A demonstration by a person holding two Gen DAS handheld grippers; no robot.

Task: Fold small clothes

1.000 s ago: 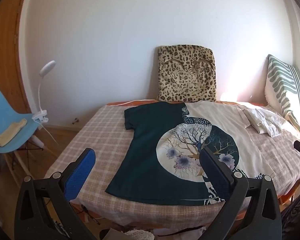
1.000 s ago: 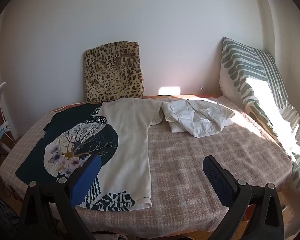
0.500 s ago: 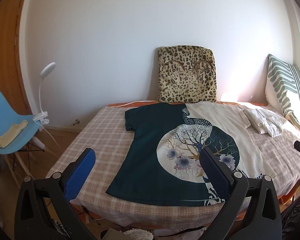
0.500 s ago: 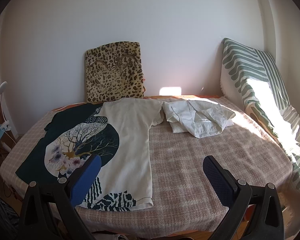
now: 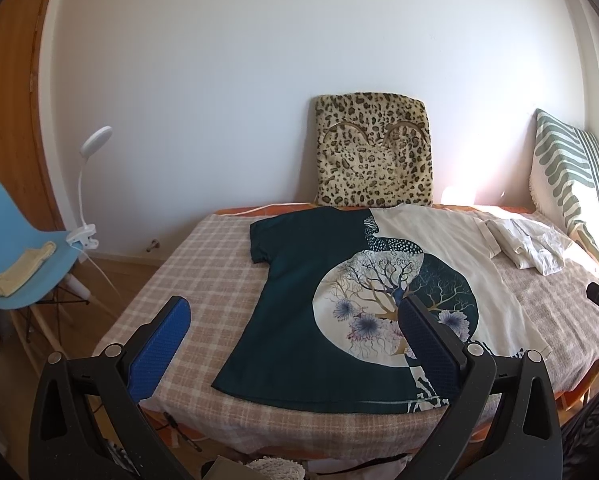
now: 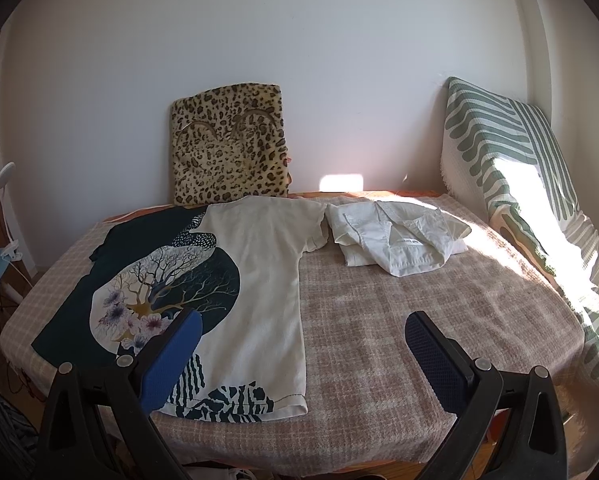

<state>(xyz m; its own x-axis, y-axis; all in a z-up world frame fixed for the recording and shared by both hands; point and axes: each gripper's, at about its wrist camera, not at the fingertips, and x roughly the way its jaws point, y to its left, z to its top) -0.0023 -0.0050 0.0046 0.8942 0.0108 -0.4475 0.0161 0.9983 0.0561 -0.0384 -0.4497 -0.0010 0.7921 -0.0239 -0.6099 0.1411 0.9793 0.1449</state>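
Observation:
A T-shirt (image 5: 299,304), half dark teal and half cream with a tree-and-flower print, lies flat on the bed with its neck toward the wall; it also shows in the right wrist view (image 6: 255,276). A crumpled white garment (image 6: 395,236) lies to its right near the wall, also seen in the left wrist view (image 5: 527,244). My left gripper (image 5: 295,336) is open and empty, held above the near bed edge over the shirt's hem. My right gripper (image 6: 303,348) is open and empty above the shirt's lower right corner.
The bed has a pink checked cover (image 6: 419,312). A leopard-print cushion (image 5: 373,152) leans on the wall, and a green-striped pillow (image 6: 511,160) stands at the right. A blue chair (image 5: 15,248) with a cloth and a white clip lamp (image 5: 87,184) stand left of the bed.
Both grippers have drifted slightly; the views shifted a little toward the bed. Both stay open and the clothes have not moved.

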